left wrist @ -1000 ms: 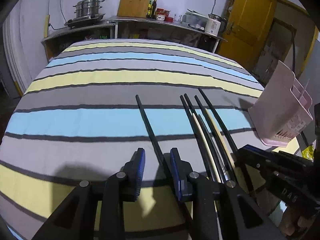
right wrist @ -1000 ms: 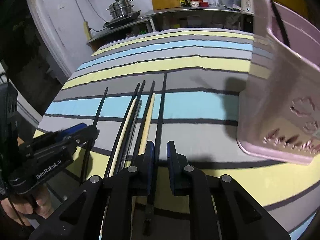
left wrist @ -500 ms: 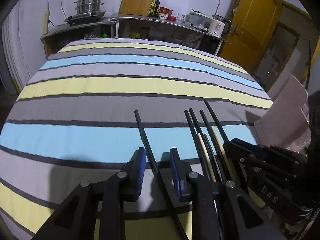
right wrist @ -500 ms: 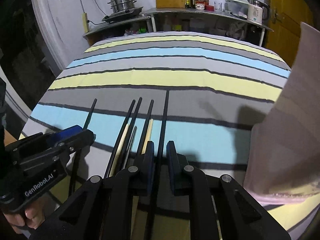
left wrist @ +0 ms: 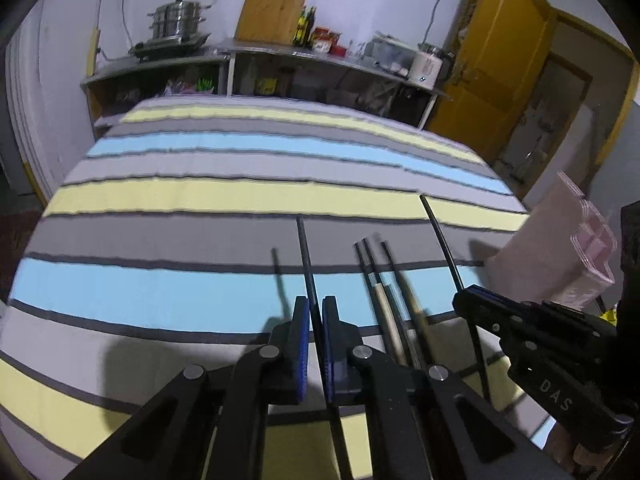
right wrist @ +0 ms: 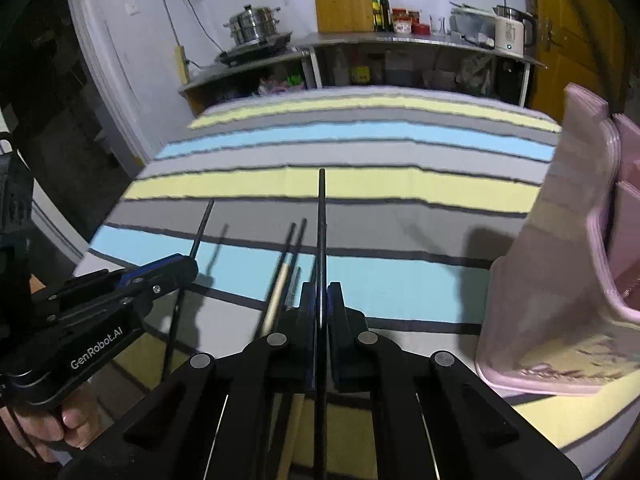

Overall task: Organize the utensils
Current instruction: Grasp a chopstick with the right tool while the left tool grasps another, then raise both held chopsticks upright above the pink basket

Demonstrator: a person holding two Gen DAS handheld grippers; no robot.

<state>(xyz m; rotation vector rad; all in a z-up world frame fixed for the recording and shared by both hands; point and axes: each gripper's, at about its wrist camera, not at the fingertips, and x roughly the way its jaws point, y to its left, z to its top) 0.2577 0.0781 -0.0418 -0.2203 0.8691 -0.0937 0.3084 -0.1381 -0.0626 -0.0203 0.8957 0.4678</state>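
Note:
My left gripper [left wrist: 316, 314] is shut on a black chopstick [left wrist: 306, 252], whose tip hangs above the striped cloth and casts a shadow to its left. My right gripper [right wrist: 321, 294] is shut on a second black chopstick [right wrist: 321, 216], also lifted and pointing away from me. Each gripper shows in the other's view: the right gripper [left wrist: 470, 300] at right, the left gripper [right wrist: 176, 266] at left. Between them several chopsticks [left wrist: 380, 280] lie on the cloth, black ones and a pale wooden one [right wrist: 278, 292]. A pink utensil holder [right wrist: 560, 264] stands at the right.
The table wears a cloth [left wrist: 200, 200] striped in yellow, blue and grey. Behind it runs a counter [left wrist: 320, 62] with a steel pot [left wrist: 178, 20], bottles and a kettle. A yellow door [left wrist: 500, 80] is at the back right. A hand [right wrist: 48, 424] grips the left tool.
The left jaws have closed on the black chopstick that lay between them. Both grippers have risen, each lifting its chopstick off the cloth.

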